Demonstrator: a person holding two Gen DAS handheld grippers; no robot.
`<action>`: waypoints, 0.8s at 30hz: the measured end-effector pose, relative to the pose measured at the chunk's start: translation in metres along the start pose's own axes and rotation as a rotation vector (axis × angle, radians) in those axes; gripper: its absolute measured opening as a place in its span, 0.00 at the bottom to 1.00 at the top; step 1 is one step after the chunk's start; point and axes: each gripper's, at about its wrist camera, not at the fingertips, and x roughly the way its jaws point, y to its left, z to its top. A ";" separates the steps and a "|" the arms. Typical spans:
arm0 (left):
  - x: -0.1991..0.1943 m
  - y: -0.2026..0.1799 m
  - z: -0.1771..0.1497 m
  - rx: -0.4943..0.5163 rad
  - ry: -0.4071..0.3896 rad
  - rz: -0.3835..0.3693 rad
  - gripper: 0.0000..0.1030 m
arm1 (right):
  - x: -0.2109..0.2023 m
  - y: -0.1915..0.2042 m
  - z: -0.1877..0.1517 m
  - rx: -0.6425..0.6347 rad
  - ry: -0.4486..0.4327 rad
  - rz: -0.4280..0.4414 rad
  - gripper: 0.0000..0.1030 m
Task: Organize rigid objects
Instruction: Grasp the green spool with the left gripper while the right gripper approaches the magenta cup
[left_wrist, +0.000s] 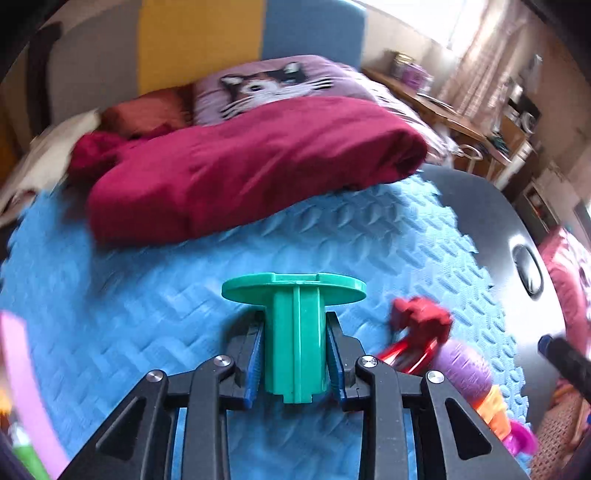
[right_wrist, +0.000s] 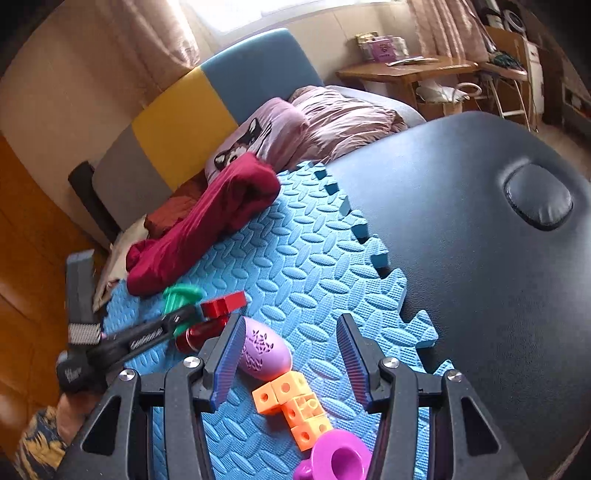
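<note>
Left wrist view: your left gripper (left_wrist: 295, 363) is clamped on the green spool (left_wrist: 294, 325) over the blue foam mat (left_wrist: 147, 317). Right gripper (right_wrist: 288, 363) stands half-open, empty. Red piece (right_wrist: 218, 314), purple egg (right_wrist: 264, 350), orange cubes (right_wrist: 291, 402) and magenta cup (right_wrist: 340, 459) look unsorted.

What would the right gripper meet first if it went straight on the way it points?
Probably the bare blue foam mat: the right gripper is open, with the purple egg just beside its left finger.
</note>
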 end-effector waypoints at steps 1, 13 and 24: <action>-0.004 0.004 -0.005 -0.008 -0.002 0.001 0.30 | 0.000 -0.004 0.001 0.021 -0.002 0.002 0.50; -0.057 0.006 -0.095 -0.032 -0.030 -0.019 0.30 | 0.004 -0.016 0.003 0.091 0.019 0.069 0.50; -0.070 -0.020 -0.143 0.096 -0.097 0.039 0.30 | 0.008 0.012 -0.008 -0.014 0.108 0.183 0.50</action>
